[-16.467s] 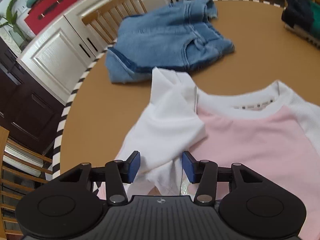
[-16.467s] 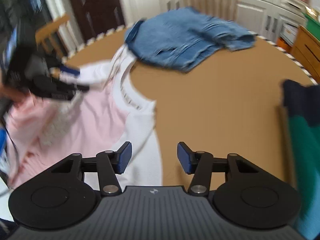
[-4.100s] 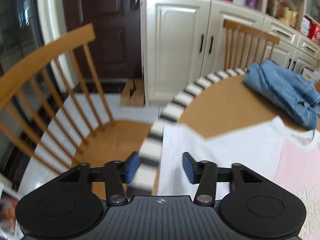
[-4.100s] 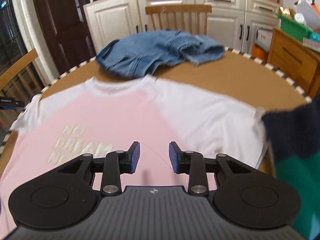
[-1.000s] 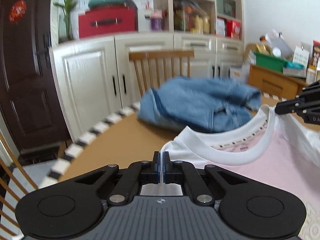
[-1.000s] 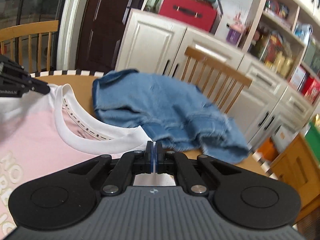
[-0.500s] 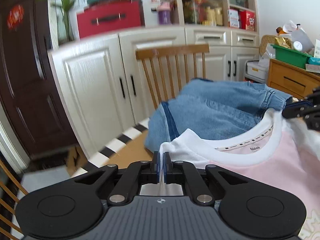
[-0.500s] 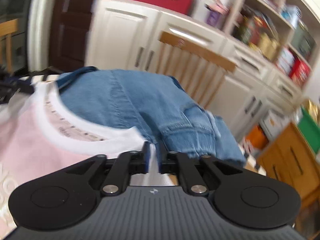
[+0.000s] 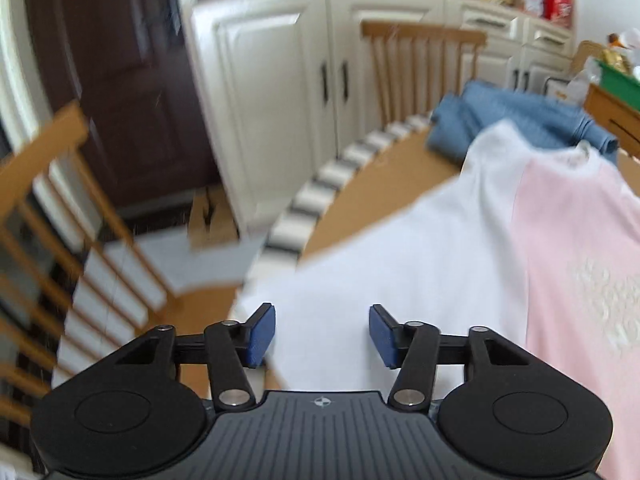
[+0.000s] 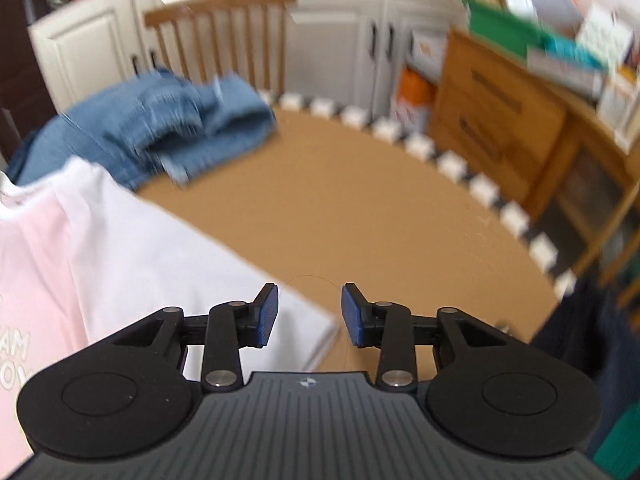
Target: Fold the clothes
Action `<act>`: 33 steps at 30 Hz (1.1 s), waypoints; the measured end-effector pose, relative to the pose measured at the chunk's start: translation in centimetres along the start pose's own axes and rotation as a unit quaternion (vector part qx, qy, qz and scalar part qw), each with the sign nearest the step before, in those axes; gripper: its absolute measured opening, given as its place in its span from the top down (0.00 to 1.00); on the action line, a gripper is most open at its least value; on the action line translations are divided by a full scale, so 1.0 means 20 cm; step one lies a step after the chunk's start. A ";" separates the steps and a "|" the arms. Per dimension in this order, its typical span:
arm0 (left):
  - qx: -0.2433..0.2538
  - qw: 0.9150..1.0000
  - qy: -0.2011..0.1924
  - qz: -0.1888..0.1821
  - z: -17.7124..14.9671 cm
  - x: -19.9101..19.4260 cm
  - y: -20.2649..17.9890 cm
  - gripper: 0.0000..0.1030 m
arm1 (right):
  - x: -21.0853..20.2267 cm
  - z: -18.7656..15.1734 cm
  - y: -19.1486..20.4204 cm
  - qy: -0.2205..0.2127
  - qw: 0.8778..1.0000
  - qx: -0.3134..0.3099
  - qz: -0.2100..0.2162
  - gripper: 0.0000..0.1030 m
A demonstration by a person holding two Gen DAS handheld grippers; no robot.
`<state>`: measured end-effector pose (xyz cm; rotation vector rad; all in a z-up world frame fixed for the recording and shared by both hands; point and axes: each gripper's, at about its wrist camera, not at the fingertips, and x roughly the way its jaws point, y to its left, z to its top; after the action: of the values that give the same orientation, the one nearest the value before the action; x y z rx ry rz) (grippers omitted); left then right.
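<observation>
Both the left gripper [image 9: 322, 334] and the right gripper [image 10: 308, 315] have just been opening and are now standing spread with nothing pinched, so the pink-and-white T-shirt [image 9: 460, 240], released, is lying flat on the round table [image 10: 340, 208], probably ready for the first fold.

Left gripper [image 9: 322, 336] and right gripper [image 10: 309, 315] just opened, empty.
</observation>
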<state>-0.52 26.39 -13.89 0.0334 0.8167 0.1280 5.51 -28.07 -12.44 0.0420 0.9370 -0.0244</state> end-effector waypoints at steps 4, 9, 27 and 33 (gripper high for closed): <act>0.003 1.000 -0.004 0.004 0.00 -0.02 -0.02 0.75 | 0.05 -0.03 0.07 -0.005 1.000 -0.022 -0.015 0.96; 0.070 0.996 -0.017 0.045 0.02 0.01 -0.09 0.91 | 0.10 -0.01 0.16 0.000 0.992 -0.101 -0.073 0.98; -0.035 0.998 -0.038 0.023 -0.14 -0.30 0.03 0.69 | -0.23 -0.32 0.32 -0.026 0.989 -0.144 0.002 0.86; -0.015 0.997 -0.018 0.079 -0.19 -0.25 0.01 0.52 | -0.20 -0.38 0.28 -0.017 0.986 -0.161 -0.048 0.86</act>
<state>-6.69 25.84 -12.99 0.0722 0.7751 0.2872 -2.77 -22.02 -13.55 -0.3031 0.8987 0.0366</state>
